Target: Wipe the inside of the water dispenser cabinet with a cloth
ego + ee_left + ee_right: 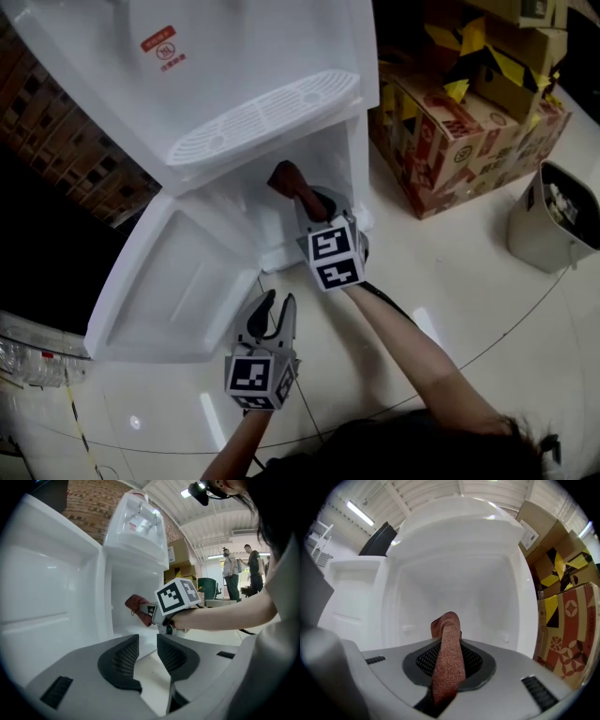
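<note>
A white water dispenser (253, 66) stands with its lower cabinet (309, 169) open and its door (173, 281) swung out to the left. My right gripper (298, 192) reaches into the cabinet, shut on a reddish-brown cloth (284, 177). In the right gripper view the cloth (448, 656) is clamped between the jaws and its folded tip points at the white back wall (454, 592). My left gripper (274, 307) hangs outside, in front of the door's lower corner, open and empty. The left gripper view shows the cloth (137, 606) inside the cabinet opening.
Cardboard boxes (459, 122) with yellow and black tape are stacked right of the dispenser. A grey waste bin (553, 220) stands on the white tiled floor at the far right. Two people (241, 571) stand far off in the left gripper view. A brick wall (66, 141) lies at left.
</note>
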Available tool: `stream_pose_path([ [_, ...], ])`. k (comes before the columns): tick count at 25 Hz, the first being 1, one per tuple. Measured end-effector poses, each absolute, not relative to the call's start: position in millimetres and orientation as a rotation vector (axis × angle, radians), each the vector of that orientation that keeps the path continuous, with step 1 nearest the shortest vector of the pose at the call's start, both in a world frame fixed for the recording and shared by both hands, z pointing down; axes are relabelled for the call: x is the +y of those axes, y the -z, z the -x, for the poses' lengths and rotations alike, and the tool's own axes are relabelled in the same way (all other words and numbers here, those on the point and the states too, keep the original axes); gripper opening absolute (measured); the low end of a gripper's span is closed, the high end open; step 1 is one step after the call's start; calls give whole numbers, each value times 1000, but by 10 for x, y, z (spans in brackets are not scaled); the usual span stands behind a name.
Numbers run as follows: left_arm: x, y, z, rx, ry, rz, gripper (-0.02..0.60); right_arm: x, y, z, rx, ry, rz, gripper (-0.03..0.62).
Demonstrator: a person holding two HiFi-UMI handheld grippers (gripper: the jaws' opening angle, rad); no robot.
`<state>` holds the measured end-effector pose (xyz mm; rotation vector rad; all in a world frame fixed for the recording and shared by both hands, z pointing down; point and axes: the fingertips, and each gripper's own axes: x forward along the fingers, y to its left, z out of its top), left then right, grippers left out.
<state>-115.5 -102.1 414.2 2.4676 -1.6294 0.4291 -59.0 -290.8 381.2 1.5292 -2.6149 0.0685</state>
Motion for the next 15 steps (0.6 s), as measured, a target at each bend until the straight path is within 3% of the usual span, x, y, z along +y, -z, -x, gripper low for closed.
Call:
stream_pose_path([
  [15, -946, -3992, 593, -1626, -365, -2512, 104, -1263, -3957, -25, -2638, -239, -1472, 75],
])
